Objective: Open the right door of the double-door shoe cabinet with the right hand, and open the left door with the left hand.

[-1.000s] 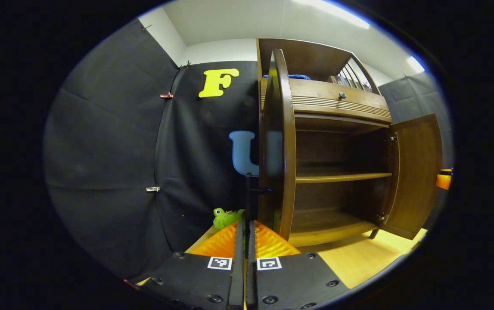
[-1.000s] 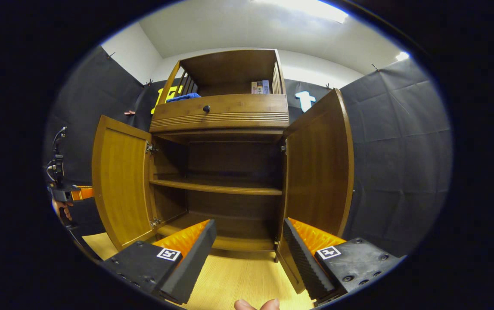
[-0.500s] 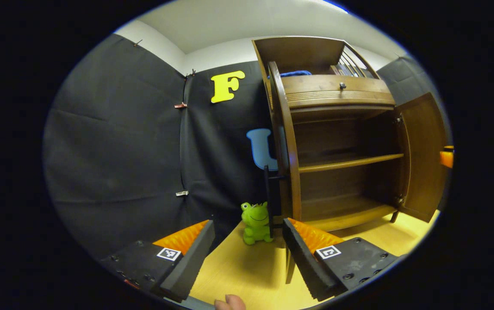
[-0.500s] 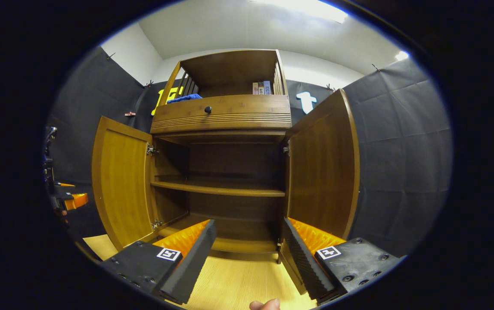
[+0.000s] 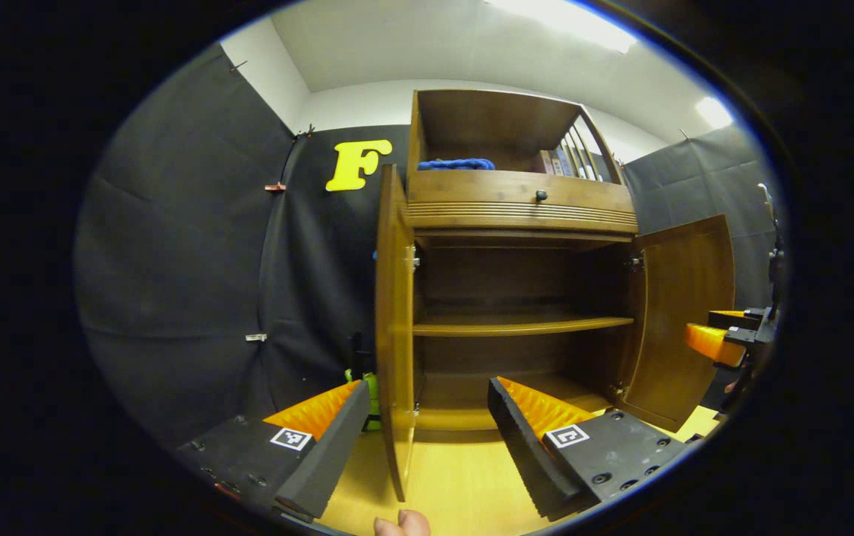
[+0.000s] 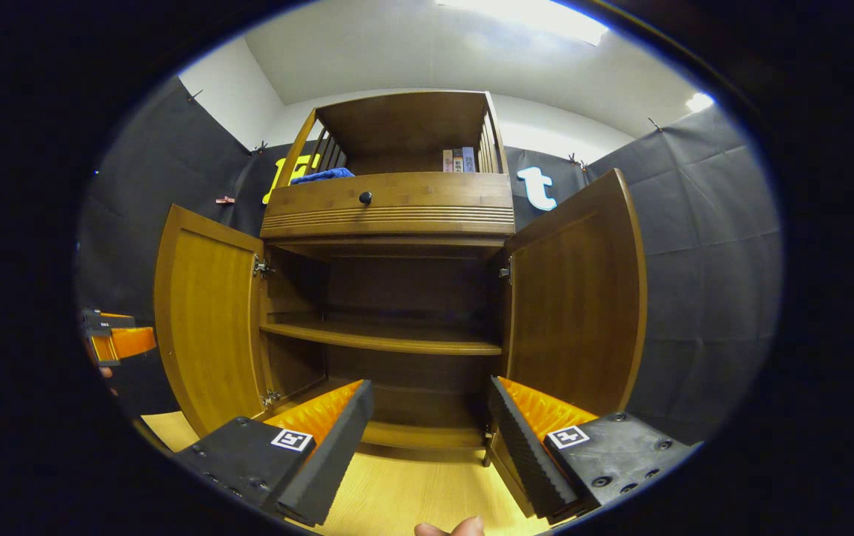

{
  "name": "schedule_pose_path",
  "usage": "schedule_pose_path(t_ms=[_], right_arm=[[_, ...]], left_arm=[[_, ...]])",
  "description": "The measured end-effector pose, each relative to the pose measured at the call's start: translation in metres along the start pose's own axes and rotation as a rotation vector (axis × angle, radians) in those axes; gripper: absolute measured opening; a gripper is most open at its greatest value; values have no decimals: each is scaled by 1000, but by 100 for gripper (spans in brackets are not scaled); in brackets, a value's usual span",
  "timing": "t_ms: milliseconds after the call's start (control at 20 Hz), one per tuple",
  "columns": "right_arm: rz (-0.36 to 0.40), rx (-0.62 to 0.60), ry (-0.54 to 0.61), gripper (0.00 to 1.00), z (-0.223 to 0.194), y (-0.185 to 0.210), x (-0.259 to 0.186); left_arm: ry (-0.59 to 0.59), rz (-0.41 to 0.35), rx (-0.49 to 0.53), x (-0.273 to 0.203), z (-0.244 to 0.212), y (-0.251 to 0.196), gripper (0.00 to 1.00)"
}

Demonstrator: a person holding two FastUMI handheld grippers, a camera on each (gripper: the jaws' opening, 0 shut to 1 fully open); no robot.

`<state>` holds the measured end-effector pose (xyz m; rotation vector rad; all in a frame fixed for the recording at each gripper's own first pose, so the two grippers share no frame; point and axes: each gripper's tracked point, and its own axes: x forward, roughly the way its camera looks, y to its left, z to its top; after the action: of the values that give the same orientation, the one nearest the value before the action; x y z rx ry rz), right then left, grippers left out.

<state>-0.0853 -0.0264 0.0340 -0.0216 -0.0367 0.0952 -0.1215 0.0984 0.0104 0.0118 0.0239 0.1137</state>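
L gripper (image 5: 427, 439) w/ fingers spread wide, nothing between pads, a fingertip (image 5: 403, 523) at bottom edge. R gripper (image 6: 430, 439) same: fingers apart, holding nothing, level, facing fwd.

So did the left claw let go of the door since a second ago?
Yes. The left claw now stands open and has backed off from the left door, which stays swung open on the cabinet.

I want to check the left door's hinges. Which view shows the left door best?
The right gripper view: the left door stands swung open with its whole inner face and both hinges visible. In the left gripper view the left door shows almost edge-on, a narrow strip with little of its face.
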Motion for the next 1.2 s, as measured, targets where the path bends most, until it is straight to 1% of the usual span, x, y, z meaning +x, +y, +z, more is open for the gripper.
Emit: schedule_pose_path(t_ms=[50, 100, 150, 200, 250, 300, 350, 450, 500, 550, 650, 700, 800, 900, 950, 1200], right_arm=[[5, 9, 1, 99, -1, 4, 2], [7, 13, 4, 99, -2, 8, 4], [9, 14, 5, 99, -2, 11, 6], [8, 15, 6, 98, -3, 13, 7], [7, 18, 9, 100, -4, 14, 8], [4, 27, 8, 98, -4, 15, 8], [0, 38, 7, 100, -3, 15, 9], [-4, 60, 7, 100, -3, 17, 11], [-4, 64, 5, 100, -2, 17, 12], [-8, 60, 2, 98, -1, 16, 11], [-18, 46, -4, 100, 0, 13, 12], [-18, 46, -6, 100, 1, 13, 13], [-24, 51, -7, 100, 1, 10, 13], [-32, 57, -11, 100, 3, 7, 13], [-32, 57, -14, 98, 4, 7, 13], [-22, 44, -7, 98, -1, 9, 14]], left_arm=[[-3, -13, -3, 2, 1, -8, 98], [-2, -24, -10, 3, 0, -16, 100], [1, -38, -14, 5, -1, -24, 100], [1, -50, -17, 6, -1, -31, 98], [1, -64, -18, 8, 0, -39, 100], [-4, -81, -22, 10, 0, -48, 100], [-9, -98, -28, 11, 1, -56, 98], [-16, -131, -40, 10, 2, -70, 98], [-22, -137, -42, 10, 3, -76, 98], [-26, -141, -42, 12, 5, -79, 100], [-31, -144, -42, 14, 6, -84, 100], [-34, -149, -47, 15, 7, -87, 98], [-33, -161, -57, 16, 7, -93, 100], [-34, -165, -51, 19, 6, -97, 100], [-33, -165, -46, 21, 5, -99, 100], [-32, -175, -45, 23, 5, -108, 100]])
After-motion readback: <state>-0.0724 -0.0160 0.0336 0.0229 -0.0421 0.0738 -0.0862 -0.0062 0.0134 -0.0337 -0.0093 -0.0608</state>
